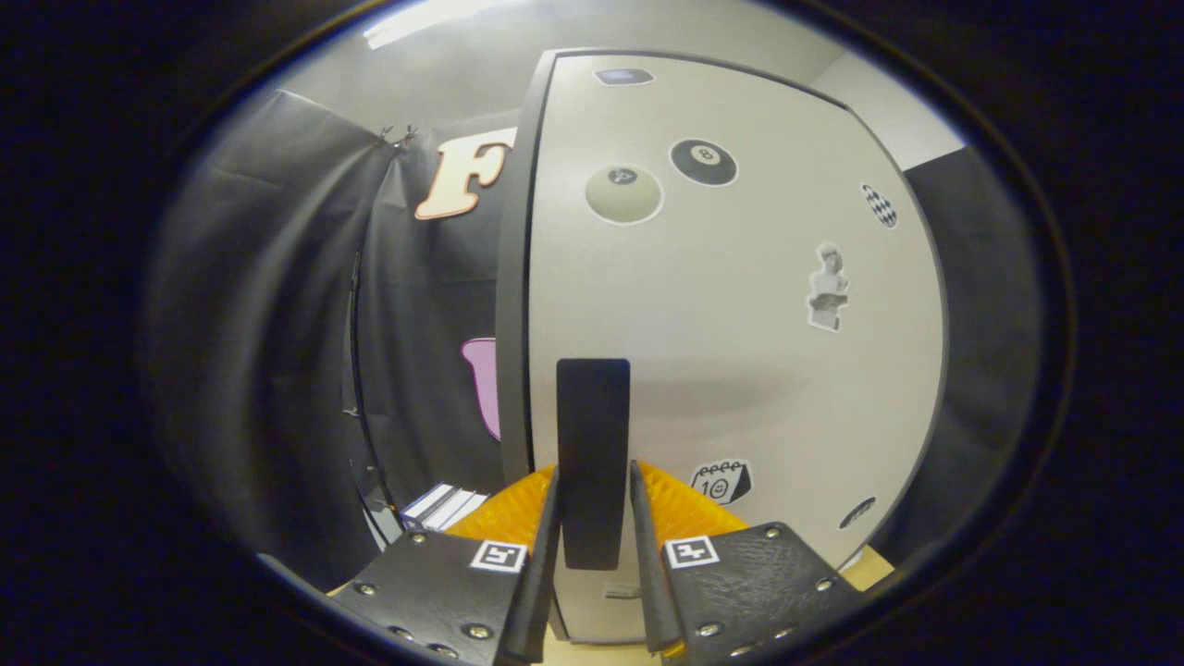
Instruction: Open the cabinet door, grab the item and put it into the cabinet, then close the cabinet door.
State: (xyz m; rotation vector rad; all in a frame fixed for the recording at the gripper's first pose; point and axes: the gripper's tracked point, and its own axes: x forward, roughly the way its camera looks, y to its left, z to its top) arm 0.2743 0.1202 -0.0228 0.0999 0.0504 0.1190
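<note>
Claw (594, 504): fingers set narrowly, one on each side of dark vertical handle (593, 453), apparently touching it. Cabinet door (740, 342): pale, closed, straight ahead at 12 o'clock, stickers scattered from 12 to 3 o'clock. Item to store: cannot tell where.

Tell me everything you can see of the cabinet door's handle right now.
The handle is a tall, narrow, flat-looking black bar, matte, standing upright near the left edge of the pale cabinet door. Its lower half sits between the gripper's fingers, which flank it closely on both sides; whether both actually press on it I cannot tell. The door looks closed or nearly so. Stickers dot the door around it, none on the handle.
</note>
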